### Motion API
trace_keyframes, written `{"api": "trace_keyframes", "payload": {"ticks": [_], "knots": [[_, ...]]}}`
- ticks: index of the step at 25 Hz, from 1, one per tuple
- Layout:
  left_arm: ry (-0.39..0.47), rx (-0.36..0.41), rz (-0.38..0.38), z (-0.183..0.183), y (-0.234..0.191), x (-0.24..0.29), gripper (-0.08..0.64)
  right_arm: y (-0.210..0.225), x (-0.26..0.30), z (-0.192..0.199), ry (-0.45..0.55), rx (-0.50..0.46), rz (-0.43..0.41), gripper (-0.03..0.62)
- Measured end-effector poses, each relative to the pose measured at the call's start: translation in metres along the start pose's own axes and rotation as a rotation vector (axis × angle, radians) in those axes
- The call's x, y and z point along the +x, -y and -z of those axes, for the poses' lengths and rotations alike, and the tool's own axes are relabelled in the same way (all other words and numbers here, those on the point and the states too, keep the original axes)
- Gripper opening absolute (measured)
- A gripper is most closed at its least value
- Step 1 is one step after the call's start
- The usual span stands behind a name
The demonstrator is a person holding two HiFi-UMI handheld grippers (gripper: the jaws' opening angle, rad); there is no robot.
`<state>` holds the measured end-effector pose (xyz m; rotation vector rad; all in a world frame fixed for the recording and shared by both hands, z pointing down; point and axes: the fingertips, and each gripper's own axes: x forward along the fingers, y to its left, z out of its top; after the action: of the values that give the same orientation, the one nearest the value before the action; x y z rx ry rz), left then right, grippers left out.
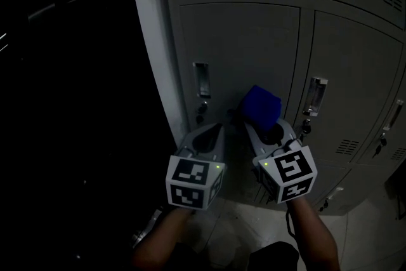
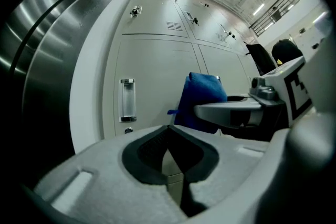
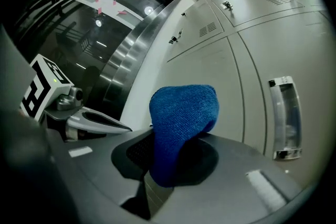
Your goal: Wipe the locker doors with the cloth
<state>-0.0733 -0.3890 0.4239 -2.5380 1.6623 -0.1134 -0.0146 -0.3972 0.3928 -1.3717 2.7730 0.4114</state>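
- The cloth (image 3: 181, 123) is coloured a deep, even blue, with a fine looped texture.
- The locker doors (image 1: 241, 54) are finished in plain pale grey; silvery metal is seen on the handles (image 1: 201, 79).
- The left gripper (image 2: 168, 127) and right gripper (image 1: 254, 127) are moulded in light grey, with black ribbed pads.
- Each marker cube (image 1: 193, 182) is patterned with black squares on white, with a small green light.
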Motion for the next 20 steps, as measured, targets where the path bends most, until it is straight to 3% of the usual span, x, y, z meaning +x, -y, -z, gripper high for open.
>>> {"api": "trace_keyframes", "payload": {"ticks": [10, 16, 20], "knots": [[-0.013, 0.009, -0.128, 0.017, -0.052, -0.036, 0.005, -0.084, 0.053, 0.038, -0.043, 0.034, -0.169, 0.071], [-0.026, 0.017, -0.146, 0.025, -0.065, -0.041, 0.003, -0.112, 0.085, 0.072, -0.1, 0.034, -0.207, 0.071], [-0.027, 0.02, -0.139, 0.028, -0.071, -0.039, 0.005, -0.113, 0.101, 0.089, -0.136, 0.016, -0.187, 0.071]]}}
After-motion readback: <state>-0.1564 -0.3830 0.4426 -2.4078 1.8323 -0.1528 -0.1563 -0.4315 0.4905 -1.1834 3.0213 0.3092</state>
